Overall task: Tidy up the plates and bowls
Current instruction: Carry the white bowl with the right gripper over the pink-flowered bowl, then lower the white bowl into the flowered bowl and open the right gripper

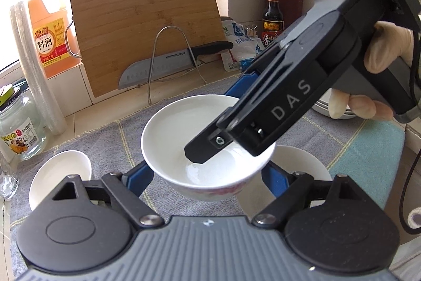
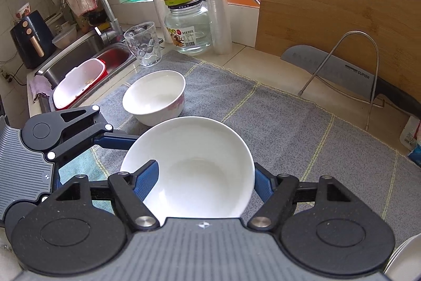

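Clearly, a white bowl (image 2: 189, 167) is pinched at its rim by the right gripper (image 2: 208, 175), one blue finger inside the wall and one outside, with the bowl held over the grey mat (image 2: 289, 123) near the bench's front edge. The left gripper (image 1: 208, 175) has its fingers spread on either side of the same bowl. A second, pink-patterned bowl (image 2: 155, 99) sits toward the sink-side edge. If the rim pinch is loosened, the glazed wall could slide out and be chipped on the mat or struck against the left fingers.
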`<state>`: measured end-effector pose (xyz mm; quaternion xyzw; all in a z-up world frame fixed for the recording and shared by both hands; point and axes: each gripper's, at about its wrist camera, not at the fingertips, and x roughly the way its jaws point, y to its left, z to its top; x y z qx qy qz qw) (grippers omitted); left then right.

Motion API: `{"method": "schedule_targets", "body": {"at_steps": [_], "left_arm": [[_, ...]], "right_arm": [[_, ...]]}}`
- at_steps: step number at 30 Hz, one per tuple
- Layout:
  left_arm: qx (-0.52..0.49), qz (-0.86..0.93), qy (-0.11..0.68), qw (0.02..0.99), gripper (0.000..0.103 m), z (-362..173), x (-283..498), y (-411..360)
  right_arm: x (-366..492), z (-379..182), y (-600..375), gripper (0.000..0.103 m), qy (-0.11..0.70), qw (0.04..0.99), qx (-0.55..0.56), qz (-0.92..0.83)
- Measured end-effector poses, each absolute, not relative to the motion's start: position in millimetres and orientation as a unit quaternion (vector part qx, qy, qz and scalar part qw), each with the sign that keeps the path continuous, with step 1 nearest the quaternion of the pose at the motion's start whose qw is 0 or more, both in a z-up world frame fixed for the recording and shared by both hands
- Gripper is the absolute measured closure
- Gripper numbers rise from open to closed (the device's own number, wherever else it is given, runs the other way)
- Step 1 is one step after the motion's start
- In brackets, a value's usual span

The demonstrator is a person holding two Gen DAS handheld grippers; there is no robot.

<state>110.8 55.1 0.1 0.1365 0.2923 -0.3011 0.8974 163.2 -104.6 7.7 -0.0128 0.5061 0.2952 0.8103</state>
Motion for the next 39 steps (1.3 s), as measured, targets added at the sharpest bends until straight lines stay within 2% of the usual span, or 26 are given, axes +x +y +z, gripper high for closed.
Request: {"method": "schedule_targets", "body": {"at_steps": [21, 39], "left_arm": [[0.15, -0.355, 0.308, 0.87, 0.015, -8, 78, 29], [0.153, -0.369, 0.334, 0.854, 0.015, -19, 81, 22]], "right_arm": [[108, 8, -138, 0.023, 0.523, 0.813, 0.005, 0.256], [100, -7, -144, 0.023, 0.537, 0.807, 0.01, 0.246]]}}
